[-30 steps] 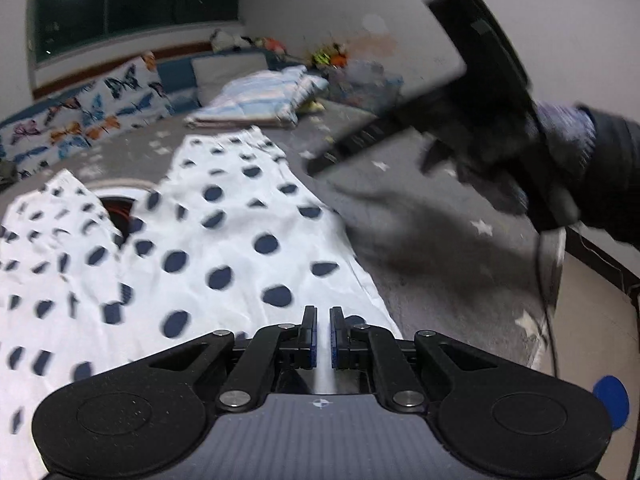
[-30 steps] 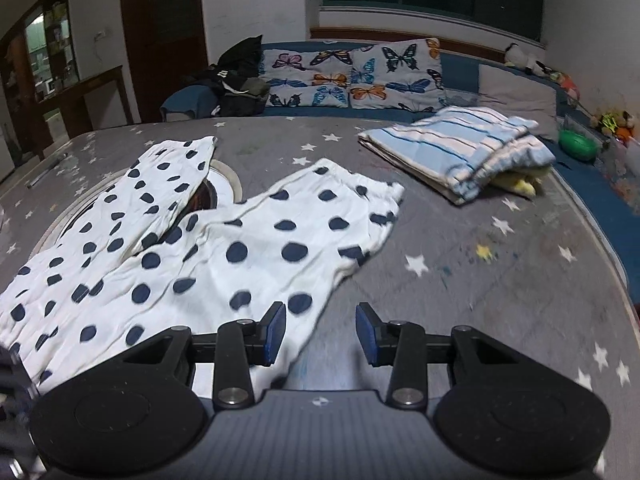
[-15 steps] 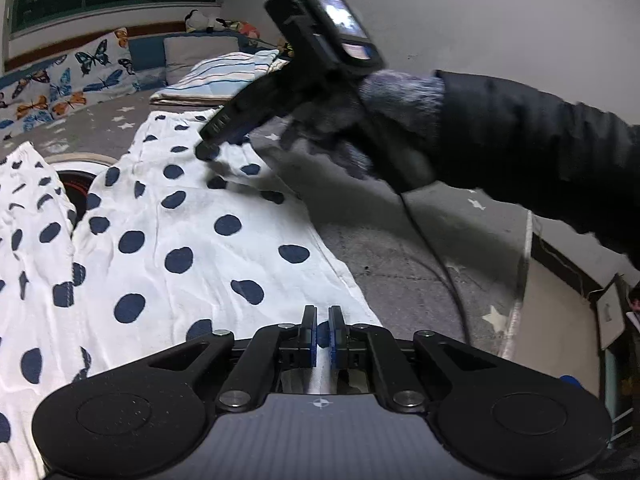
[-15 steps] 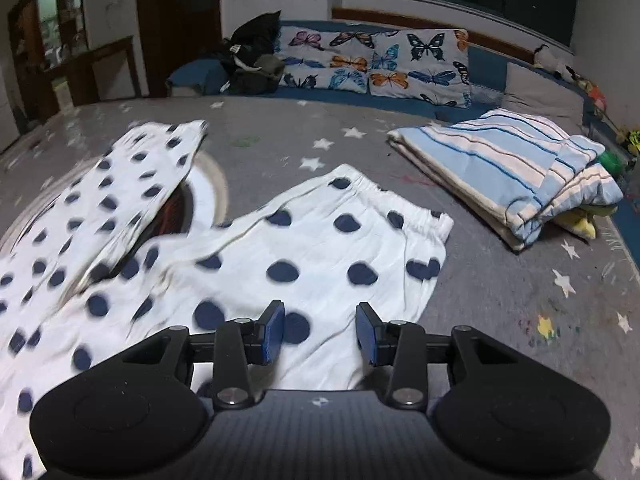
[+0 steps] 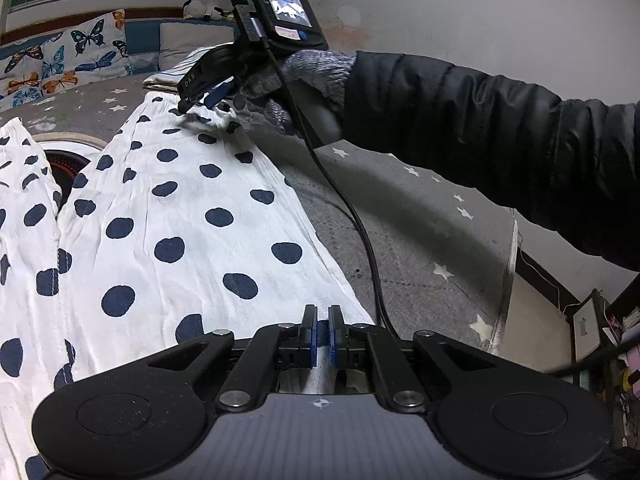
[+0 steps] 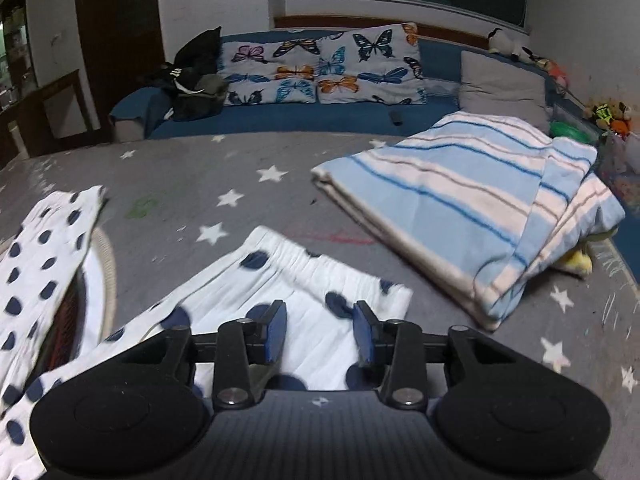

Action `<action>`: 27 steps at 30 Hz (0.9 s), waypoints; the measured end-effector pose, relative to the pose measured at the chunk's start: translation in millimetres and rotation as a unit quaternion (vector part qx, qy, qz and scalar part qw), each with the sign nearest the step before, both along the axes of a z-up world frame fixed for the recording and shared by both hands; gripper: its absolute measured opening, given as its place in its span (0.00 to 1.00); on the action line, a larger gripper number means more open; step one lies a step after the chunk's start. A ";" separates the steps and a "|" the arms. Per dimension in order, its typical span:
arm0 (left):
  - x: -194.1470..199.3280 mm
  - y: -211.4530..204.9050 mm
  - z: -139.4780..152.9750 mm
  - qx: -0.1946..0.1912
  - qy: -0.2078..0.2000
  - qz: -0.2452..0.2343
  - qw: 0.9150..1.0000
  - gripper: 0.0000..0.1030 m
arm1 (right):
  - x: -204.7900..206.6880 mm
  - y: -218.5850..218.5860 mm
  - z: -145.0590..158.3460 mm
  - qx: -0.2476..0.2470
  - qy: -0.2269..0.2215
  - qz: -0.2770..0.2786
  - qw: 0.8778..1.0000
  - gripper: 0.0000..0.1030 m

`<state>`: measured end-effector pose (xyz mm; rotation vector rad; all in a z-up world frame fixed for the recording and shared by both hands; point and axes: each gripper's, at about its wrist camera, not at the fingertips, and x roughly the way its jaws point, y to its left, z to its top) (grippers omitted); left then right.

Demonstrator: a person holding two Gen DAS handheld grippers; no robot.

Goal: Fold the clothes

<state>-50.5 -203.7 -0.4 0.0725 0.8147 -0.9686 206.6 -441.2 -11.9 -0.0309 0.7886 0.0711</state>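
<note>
White trousers with navy dots (image 5: 180, 216) lie spread on a grey star-print cover (image 5: 420, 216). My left gripper (image 5: 322, 332) sits at their near right corner, shut, with a strip of the white cloth pinched between its blue pads. A gloved hand holds my right gripper (image 5: 200, 98) at the far end, its tips low over the gathered waistband (image 6: 316, 268). In the right wrist view my right gripper (image 6: 320, 332) has its jaws closing. The dotted cloth lies under and between them, and the pads do not press on it.
A folded blue-striped blanket (image 6: 472, 216) lies just right of the waistband. Butterfly pillows (image 6: 320, 68) and dark clothes (image 6: 192, 84) sit on the blue bench behind. A round white-rimmed object (image 6: 104, 280) shows between the trouser legs. The cover's edge (image 5: 508, 280) drops off at right.
The right gripper has travelled along the trousers to the waistband end and sunk lower, its jaws slightly narrower. The left gripper has stayed shut at the near corner.
</note>
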 end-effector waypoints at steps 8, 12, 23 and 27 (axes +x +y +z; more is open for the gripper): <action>2.9 6.1 3.4 -0.005 0.008 0.014 1.000 0.17 | -5.4 9.7 8.8 -0.034 -0.002 0.011 0.999 0.35; -0.7 19.6 13.9 -0.007 -0.017 0.028 0.999 0.31 | -26.0 19.1 20.4 -0.038 -0.010 0.035 0.999 0.36; 42.9 93.3 48.6 0.039 -0.095 0.196 0.975 0.31 | -86.4 34.5 15.2 -0.041 0.011 0.067 0.997 0.39; 89.5 122.1 44.0 0.083 -0.110 0.284 0.949 0.30 | -102.1 20.6 12.1 -0.026 0.010 0.045 0.999 0.39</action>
